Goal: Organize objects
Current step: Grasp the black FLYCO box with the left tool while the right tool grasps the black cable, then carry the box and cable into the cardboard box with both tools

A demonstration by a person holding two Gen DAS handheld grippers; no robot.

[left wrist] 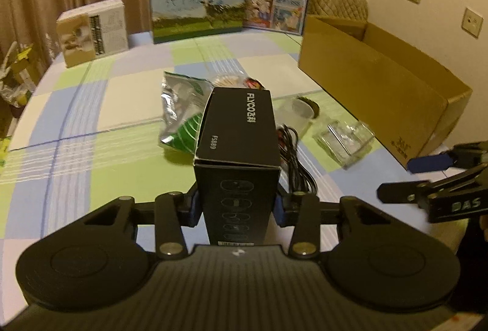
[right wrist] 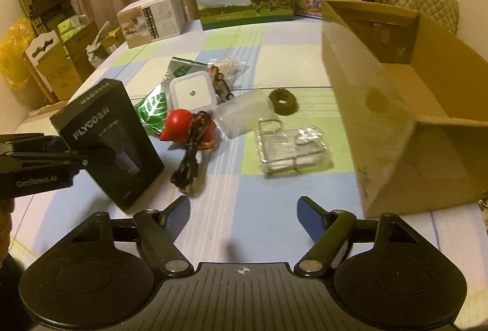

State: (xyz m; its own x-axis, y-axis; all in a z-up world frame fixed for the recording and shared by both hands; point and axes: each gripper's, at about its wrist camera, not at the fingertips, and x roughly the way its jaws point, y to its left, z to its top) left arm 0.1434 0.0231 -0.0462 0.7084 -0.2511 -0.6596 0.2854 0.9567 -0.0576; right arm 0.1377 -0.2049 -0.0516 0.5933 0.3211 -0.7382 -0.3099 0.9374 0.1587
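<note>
Now the left gripper [left wrist: 237, 204] clamps a black FLYCO box [left wrist: 238, 148] above the table [left wrist: 76, 148]; the right gripper [right wrist: 242, 216], jaws apart, faces scattered items.

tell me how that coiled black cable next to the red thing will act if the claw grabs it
The black cable is a loose bundle, so it will probably be floppy: loops may sag or uncoil from the open right claw. It looks light, likely dragging rather than rolling when pushed. It touches the red object, so that may shift too.

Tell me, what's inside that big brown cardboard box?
The cardboard box stands open; only bare inner walls with cutouts show. Its near wall hides the bottom, so contents there cannot be seen.
</note>
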